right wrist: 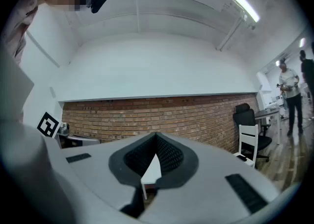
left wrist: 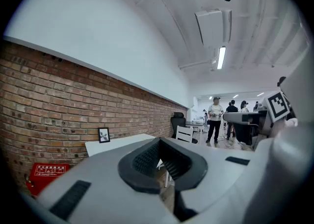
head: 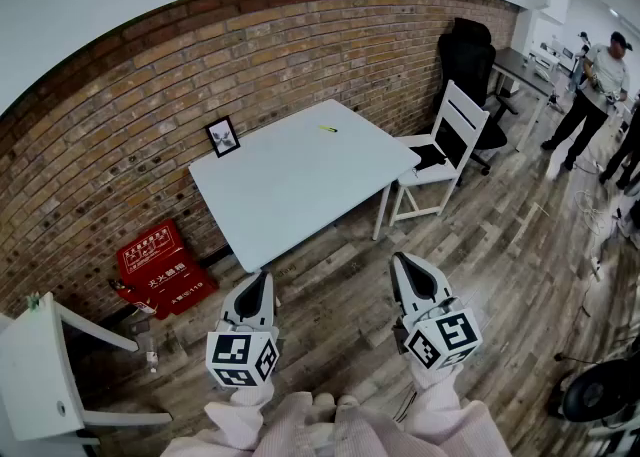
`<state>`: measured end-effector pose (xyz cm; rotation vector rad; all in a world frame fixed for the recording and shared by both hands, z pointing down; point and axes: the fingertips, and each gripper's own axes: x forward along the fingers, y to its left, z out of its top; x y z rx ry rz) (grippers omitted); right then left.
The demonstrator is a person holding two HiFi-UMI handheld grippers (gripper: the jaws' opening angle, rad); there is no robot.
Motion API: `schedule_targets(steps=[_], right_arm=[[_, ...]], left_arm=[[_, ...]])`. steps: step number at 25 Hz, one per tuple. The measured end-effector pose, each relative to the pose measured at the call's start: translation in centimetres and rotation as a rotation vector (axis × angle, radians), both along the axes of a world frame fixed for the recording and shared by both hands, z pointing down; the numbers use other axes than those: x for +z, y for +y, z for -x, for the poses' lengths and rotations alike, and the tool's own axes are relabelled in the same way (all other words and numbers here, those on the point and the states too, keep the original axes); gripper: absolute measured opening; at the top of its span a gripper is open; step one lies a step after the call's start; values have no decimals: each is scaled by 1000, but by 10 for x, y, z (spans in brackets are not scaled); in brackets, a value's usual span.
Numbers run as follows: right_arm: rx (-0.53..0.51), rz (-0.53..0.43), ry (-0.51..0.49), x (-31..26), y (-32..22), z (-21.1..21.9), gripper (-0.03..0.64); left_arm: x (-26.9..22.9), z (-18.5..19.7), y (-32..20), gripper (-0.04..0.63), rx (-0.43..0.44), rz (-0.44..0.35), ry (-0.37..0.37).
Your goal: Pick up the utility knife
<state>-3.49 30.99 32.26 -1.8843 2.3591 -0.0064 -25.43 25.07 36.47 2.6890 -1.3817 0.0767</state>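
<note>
The knife is a small yellow thing near the far edge of the white table, in the upper middle of the head view. The left gripper and right gripper are low in the frame, well apart from it, both squeezed closed with nothing inside. A closed gripper might only push the knife off the edge, and it looks thin, so it could slip

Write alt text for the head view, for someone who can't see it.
The left gripper and right gripper, both shut and empty, are held above a wooden floor, facing a white table by a brick wall. A small yellow utility knife lies near the table's far edge.
</note>
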Motion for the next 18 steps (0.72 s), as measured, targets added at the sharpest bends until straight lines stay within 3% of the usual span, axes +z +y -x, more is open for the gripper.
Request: schedule_targets(steps=[9, 18], right_arm=[[-10, 3, -45, 3, 2, -12, 3], [3, 31, -24, 13, -3, -36, 3]], left_arm=[[3, 1, -1, -6, -20, 13, 5], [2, -17, 0, -6, -35, 12, 30]])
